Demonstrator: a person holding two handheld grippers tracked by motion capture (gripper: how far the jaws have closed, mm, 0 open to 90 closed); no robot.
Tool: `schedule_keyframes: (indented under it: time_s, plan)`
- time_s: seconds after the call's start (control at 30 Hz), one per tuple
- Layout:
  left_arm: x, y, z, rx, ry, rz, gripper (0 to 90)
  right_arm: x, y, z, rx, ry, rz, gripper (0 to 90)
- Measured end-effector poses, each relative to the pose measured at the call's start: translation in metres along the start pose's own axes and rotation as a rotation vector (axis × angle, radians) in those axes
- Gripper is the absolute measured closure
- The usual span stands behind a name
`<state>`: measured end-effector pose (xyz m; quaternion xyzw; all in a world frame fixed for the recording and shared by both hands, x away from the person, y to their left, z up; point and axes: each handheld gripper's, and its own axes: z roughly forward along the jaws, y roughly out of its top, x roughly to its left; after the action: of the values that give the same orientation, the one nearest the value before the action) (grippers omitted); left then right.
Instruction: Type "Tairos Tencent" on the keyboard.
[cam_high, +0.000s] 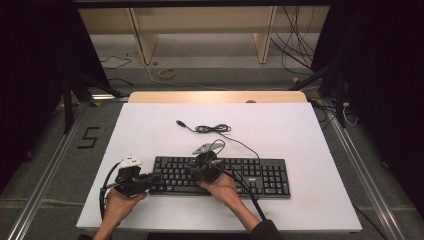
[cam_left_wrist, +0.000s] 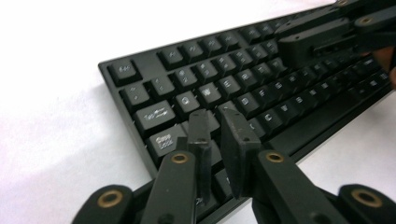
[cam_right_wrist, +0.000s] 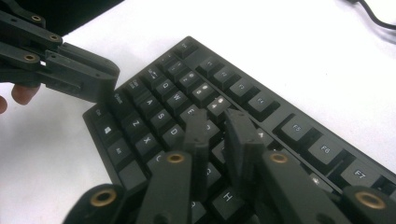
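Observation:
A black keyboard (cam_high: 250, 175) lies flat near the front of the white table (cam_high: 300, 125). Its cable (cam_high: 212, 129) is coiled behind it and ends in a loose USB plug (cam_high: 181, 122). My left gripper (cam_high: 155, 179) reaches in from the keyboard's left end. In the left gripper view its jaws (cam_left_wrist: 215, 116) stand slightly parted over the Caps Lock and A keys (cam_left_wrist: 210, 93), with nothing between them. My right gripper (cam_high: 192, 172) hovers over the left-middle keys. Its jaws (cam_right_wrist: 218, 119) are also slightly apart and empty, above the home rows (cam_right_wrist: 154, 112). Each gripper shows in the other's view (cam_left_wrist: 317, 39) (cam_right_wrist: 88, 77).
A wooden strip (cam_high: 215, 96) runs along the table's far edge. Beyond it the floor holds loose cables (cam_high: 167, 73) and wooden shelf legs (cam_high: 142, 40). Black stands (cam_high: 67, 100) (cam_high: 340, 95) flank the table. White table surface lies behind and to the right of the keyboard.

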<state>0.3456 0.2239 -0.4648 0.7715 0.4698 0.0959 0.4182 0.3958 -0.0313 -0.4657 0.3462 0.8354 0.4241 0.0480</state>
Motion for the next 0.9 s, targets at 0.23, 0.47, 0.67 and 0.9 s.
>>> schedule_keyframes:
  time_s: [0.23, 0.47, 0.67, 0.9]
  plan:
    - [-0.002, 0.001, -0.001, -0.025, -0.017, -0.003, 71.9, -0.001, 0.000, -0.008, -0.018, 0.015, 0.007, 75.9]
    - [-0.004, 0.004, 0.000, -0.030, -0.028, -0.016, 56.1, -0.001, -0.002, -0.015, -0.032, 0.025, 0.010, 69.8]
    - [-0.005, 0.006, 0.000, -0.041, -0.030, -0.020, 47.2, -0.003, -0.004, -0.022, -0.044, 0.032, 0.012, 63.9]
    - [-0.006, 0.007, 0.001, -0.054, -0.038, -0.026, 41.7, -0.004, -0.007, -0.028, -0.050, 0.041, 0.018, 58.3]
